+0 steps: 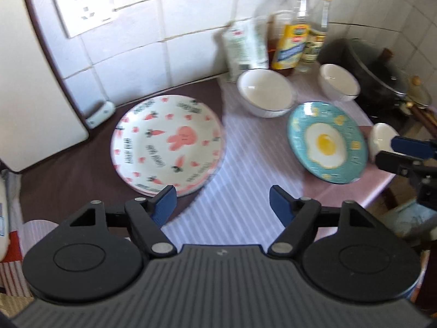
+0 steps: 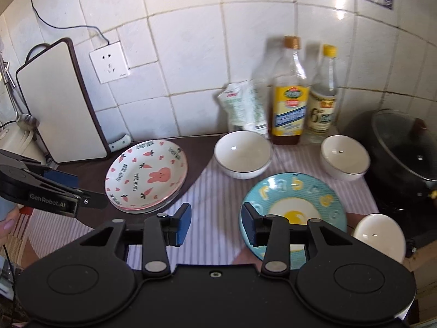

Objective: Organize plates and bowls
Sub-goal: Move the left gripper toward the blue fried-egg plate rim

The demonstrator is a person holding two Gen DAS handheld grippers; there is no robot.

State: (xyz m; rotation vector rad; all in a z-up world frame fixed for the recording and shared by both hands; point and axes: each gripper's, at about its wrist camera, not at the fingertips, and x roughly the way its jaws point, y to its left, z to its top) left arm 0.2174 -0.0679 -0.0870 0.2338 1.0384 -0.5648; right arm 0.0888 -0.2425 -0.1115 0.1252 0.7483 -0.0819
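Right wrist view: both the right hand-held gripper (image 2: 215,225) and left hand-held gripper (image 1: 222,205) hang released, empty. Pink rabbit plates (image 2: 146,176) sit stacked ahead-left; egg plate (image 2: 293,199) and three white bowls (image 2: 241,153) remain scattered ahead-right, unsorted.

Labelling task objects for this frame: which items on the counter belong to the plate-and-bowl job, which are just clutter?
Job:
rabbit plates, stacked
egg plate
three white bowls

Clutter:
oil bottle
clear bottle
pouch
cutting board
black pot
wall socket
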